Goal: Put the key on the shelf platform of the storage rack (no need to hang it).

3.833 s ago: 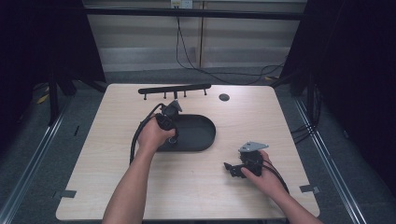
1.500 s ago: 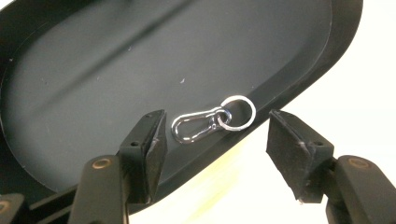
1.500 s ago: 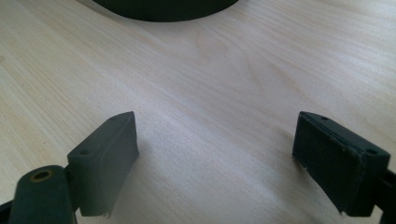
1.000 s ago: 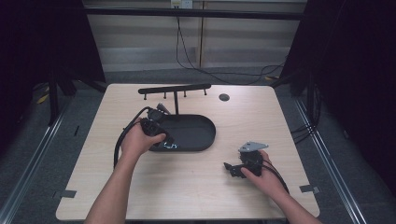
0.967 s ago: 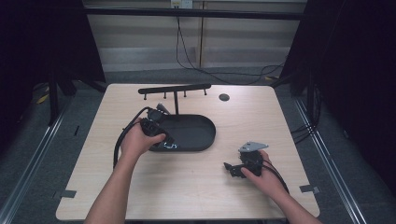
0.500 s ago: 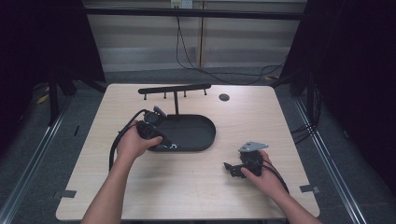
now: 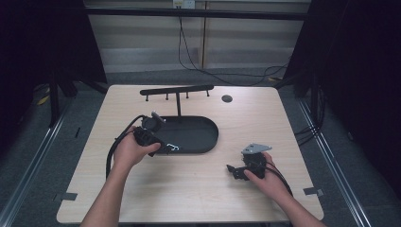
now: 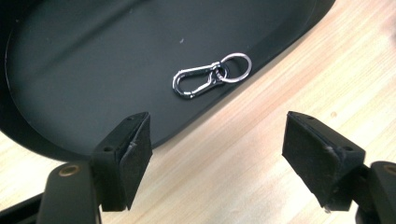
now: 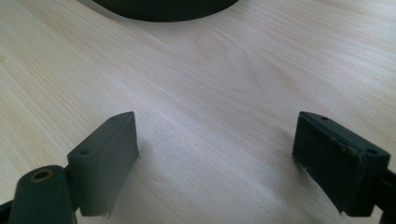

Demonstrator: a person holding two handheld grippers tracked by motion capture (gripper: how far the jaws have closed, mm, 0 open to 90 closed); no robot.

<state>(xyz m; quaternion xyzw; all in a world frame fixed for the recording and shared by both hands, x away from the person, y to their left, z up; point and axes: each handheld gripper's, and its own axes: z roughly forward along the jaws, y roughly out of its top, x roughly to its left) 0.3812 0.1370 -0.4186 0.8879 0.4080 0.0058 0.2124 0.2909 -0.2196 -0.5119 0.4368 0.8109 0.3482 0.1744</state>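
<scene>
A silver carabiner clip [image 8: 198, 80] with a key ring [image 8: 236, 67] lies flat in the black oval tray [image 8: 93, 56], close to its near rim. In the high view the carabiner [image 7: 171, 147] glints at the tray's [image 7: 198, 132] front left. My left gripper [image 8: 218, 122] hovers just outside that rim, open, nothing between its pads, and shows as the left gripper [image 7: 163, 147] in the high view. My right gripper [image 9: 215, 121] is open over bare wood; in the high view the right gripper [image 7: 235, 171] rests at the table's front right.
A black T-shaped hook rack [image 7: 177, 90] rises from the tray's far side. A small dark disc [image 7: 227, 98] sits on the table behind it. The tray's rim [image 9: 163, 9] lies well ahead of my right gripper. Cables trail from both grippers.
My left hand has drawn back to the left, from over the tray's left end to just off its rim. The right hand has not moved.
</scene>
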